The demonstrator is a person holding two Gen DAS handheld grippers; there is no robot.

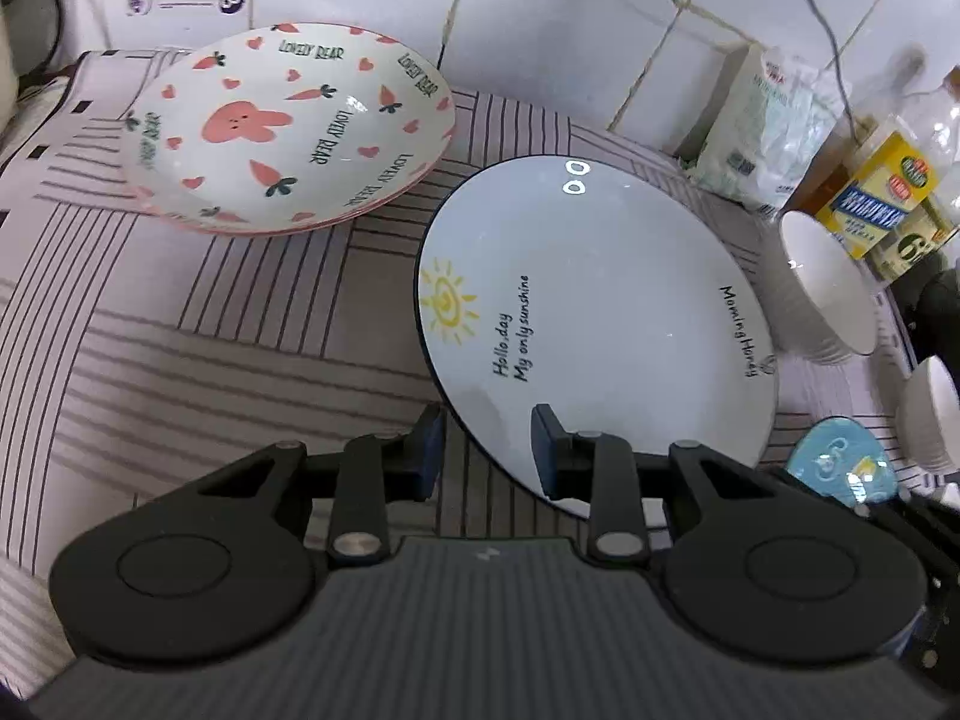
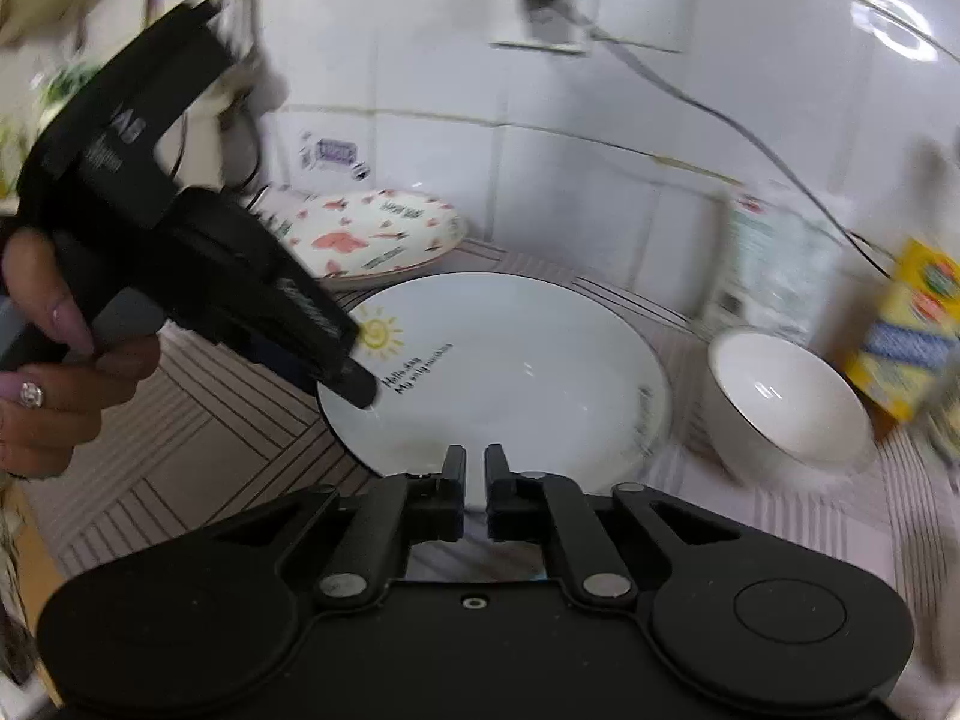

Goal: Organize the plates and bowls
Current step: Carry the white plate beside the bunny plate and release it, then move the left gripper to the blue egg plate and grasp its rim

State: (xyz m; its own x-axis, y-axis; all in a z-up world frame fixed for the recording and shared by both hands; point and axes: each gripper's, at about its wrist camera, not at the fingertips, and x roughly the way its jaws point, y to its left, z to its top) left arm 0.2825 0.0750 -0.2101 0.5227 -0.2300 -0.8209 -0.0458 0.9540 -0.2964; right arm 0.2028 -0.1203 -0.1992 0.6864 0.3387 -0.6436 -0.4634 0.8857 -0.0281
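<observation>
On the striped pink cloth [image 1: 180, 330] by the white tiled wall [image 1: 570, 30], the sorting looks about half done to me: the carrot-and-rabbit patterned plates [image 1: 282, 132] already sit stacked at the back, while the pale blue round plate with a yellow sun and dark rim [image 1: 588, 312] lies alone in the middle, and the white ceramic bowl [image 2: 786, 402] rests loose beside it, apart from another white bowl [image 1: 930, 414] at the right edge. The left gripper [image 1: 489, 450] straddles the sun plate's near rim, one finger [image 1: 546, 438] over the face and one outside, jaws narrow; whether they pinch yet I cannot tell. The right gripper [image 2: 475, 474] is closed almost tight on nothing, just above that plate's near edge. Only the right view shows the person's hand [image 2: 54, 360] gripping the left tool; only the left shows the small blue dish [image 1: 840, 468] and the second bowl.
</observation>
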